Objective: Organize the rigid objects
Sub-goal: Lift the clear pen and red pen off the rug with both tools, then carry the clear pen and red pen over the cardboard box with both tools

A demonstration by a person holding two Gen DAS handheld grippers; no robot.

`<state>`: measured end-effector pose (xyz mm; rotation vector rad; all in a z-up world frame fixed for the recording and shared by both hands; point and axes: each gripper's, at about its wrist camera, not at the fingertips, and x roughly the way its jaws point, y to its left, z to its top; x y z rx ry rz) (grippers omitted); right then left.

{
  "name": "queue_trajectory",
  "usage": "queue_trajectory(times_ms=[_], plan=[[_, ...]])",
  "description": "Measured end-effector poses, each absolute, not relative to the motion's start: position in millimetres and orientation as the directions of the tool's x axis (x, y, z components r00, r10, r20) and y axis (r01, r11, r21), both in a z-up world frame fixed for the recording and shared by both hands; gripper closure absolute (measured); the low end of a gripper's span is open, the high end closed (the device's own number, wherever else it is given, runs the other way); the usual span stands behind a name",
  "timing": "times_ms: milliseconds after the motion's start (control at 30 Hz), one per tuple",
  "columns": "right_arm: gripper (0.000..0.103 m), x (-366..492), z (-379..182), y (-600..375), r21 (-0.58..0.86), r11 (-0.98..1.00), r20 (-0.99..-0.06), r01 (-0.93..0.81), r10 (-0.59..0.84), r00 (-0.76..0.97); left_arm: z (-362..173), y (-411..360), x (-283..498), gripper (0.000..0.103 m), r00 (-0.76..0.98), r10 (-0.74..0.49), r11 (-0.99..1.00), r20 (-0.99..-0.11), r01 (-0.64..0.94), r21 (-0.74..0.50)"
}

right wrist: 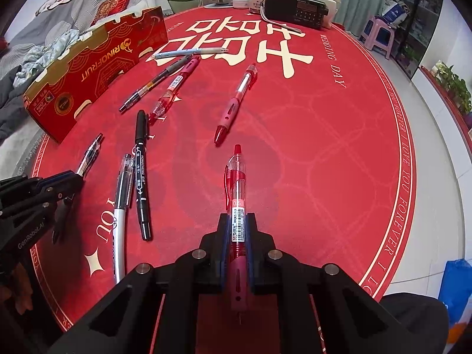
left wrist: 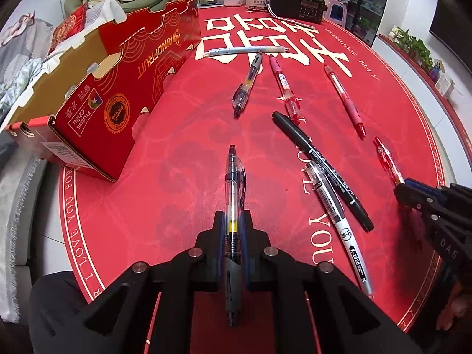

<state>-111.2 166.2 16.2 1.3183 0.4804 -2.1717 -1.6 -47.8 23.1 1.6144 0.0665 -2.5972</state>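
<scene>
Left wrist view: the left gripper [left wrist: 233, 221], jaws clamped on a clear black-ink pen [left wrist: 233, 188] whose clicker end projects ahead of them; a red cardboard box [left wrist: 124, 88] lies ahead to the left, a black marker [left wrist: 318, 165] ahead to the right.

Right wrist view: the right gripper [right wrist: 237, 224], jaws clamped on a red gel pen [right wrist: 236, 194] projecting forward; a second red pen [right wrist: 236, 103] lies straight ahead on the red mat [right wrist: 324, 162].

Red mat [left wrist: 183, 159] carries loose pens [left wrist: 343, 97] and a red box [left wrist: 118, 88]

Red box [left wrist: 124, 67] interior hidden; black pen [left wrist: 233, 200] midsection covered by claw pads.
</scene>
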Motion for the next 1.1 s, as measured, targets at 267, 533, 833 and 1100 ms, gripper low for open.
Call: queue_trajectory(times_ms=[267, 533, 833, 1100], plan=[[0.092, -103.7, 19.7, 160.5, 0.029, -0.747, -0.884, 0.664, -0.329, -0.332, 24.4, -43.3, 0.3, 0.093, -0.441, -0.012, -0.996, -0.897, 0.085, -0.029], [0.092, -93.9, 29.8, 153.0, 0.061, -0.722, -0.868, 0.689, -0.379, -0.32, 37.3, -21.0, 4.5, 0.093, -0.477, 0.008, -1.0, -0.879, 0.02, -0.02], [0.092, -82.7, 49.1, 134.3, 0.086, -0.675, -0.846, 0.733, -0.438, -0.303, 51.9, -15.7, 5.6, 0.093, -0.507, -0.021, -0.999, -0.862, 0.039, 0.001], [0.092, -82.0, 71.5, 116.6, 0.118, -0.647, -0.818, 0.754, -0.493, -0.296, 71.5, -30.5, 5.7, 0.093, -0.538, -0.026, -0.994, -0.843, 0.105, -0.036]])
